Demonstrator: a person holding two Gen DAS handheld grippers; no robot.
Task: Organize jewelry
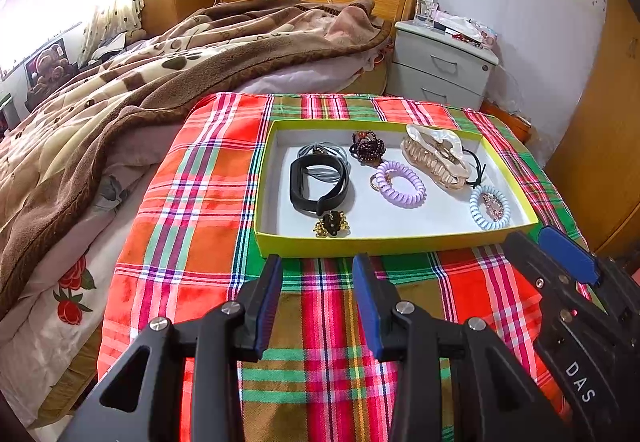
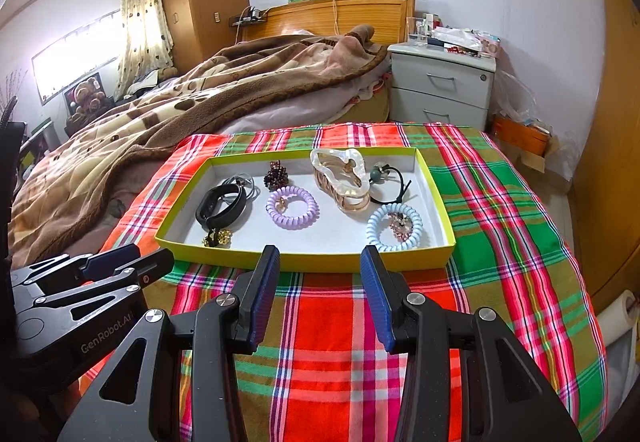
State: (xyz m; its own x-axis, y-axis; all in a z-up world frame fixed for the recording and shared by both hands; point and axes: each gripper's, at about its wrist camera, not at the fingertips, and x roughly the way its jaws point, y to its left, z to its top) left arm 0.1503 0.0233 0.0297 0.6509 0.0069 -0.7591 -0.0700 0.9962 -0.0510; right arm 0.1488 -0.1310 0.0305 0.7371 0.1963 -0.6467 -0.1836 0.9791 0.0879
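A yellow-green tray (image 1: 360, 244) (image 2: 304, 260) with a white floor sits on a plaid cloth. In it lie a black band (image 1: 318, 188) (image 2: 222, 208), a grey cord (image 1: 324, 152), a dark bead cluster (image 1: 367, 148) (image 2: 276, 175), a purple coil tie (image 1: 401, 184) (image 2: 293, 207), a pearly claw clip (image 1: 436, 154) (image 2: 340, 178), a black hair tie (image 2: 390, 180), a light blue coil tie (image 1: 489, 207) (image 2: 394, 227) and a gold and black piece (image 1: 332, 224) (image 2: 217, 237). My left gripper (image 1: 318, 278) and right gripper (image 2: 320, 270) are open and empty, just short of the tray's near wall.
The plaid cloth (image 1: 192, 202) (image 2: 500, 202) covers a raised surface beside a bed with a brown blanket (image 1: 140, 82). A grey nightstand (image 1: 440, 66) (image 2: 440, 82) stands behind. A wooden wardrobe (image 2: 616, 162) is at the right. The right gripper shows at lower right in the left wrist view (image 1: 568, 266).
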